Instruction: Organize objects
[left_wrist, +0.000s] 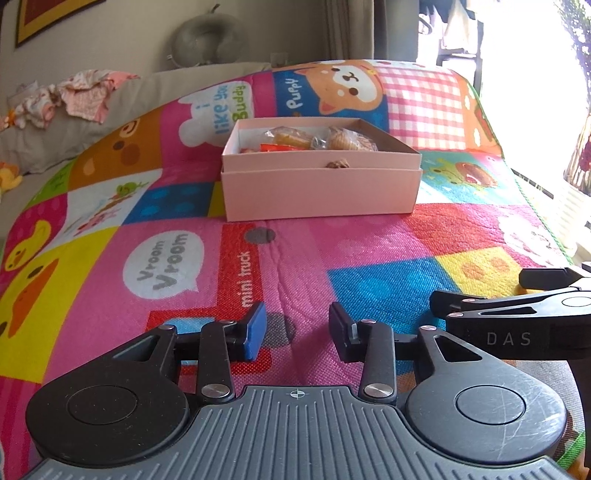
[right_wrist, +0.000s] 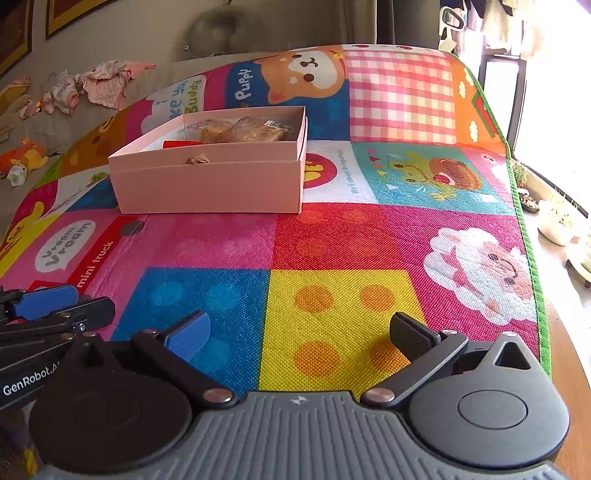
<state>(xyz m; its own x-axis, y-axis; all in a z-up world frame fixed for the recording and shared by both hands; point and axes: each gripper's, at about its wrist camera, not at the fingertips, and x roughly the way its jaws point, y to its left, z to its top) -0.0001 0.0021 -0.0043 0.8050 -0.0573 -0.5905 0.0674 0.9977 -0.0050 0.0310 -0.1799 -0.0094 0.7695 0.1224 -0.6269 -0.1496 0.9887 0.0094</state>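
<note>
An open pink box (left_wrist: 320, 192) sits on a colourful play mat (left_wrist: 332, 258), resting in its own lid; it also shows in the right wrist view (right_wrist: 208, 182). It holds several wrapped snacks (left_wrist: 314, 142) (right_wrist: 243, 129). My left gripper (left_wrist: 296, 328) is open and empty, low over the mat, well short of the box. My right gripper (right_wrist: 299, 332) is wide open and empty over blue and yellow squares. The right gripper shows at the left wrist view's right edge (left_wrist: 517, 314), and the left gripper at the right wrist view's left edge (right_wrist: 48, 314).
The mat's green edge (right_wrist: 532, 236) runs along the right, with floor and potted plants (right_wrist: 557, 218) beyond. Crumpled clothes (right_wrist: 96, 85) and soft toys (right_wrist: 22, 162) lie on grey bedding at the left. A grey neck pillow (left_wrist: 205, 40) leans against the wall.
</note>
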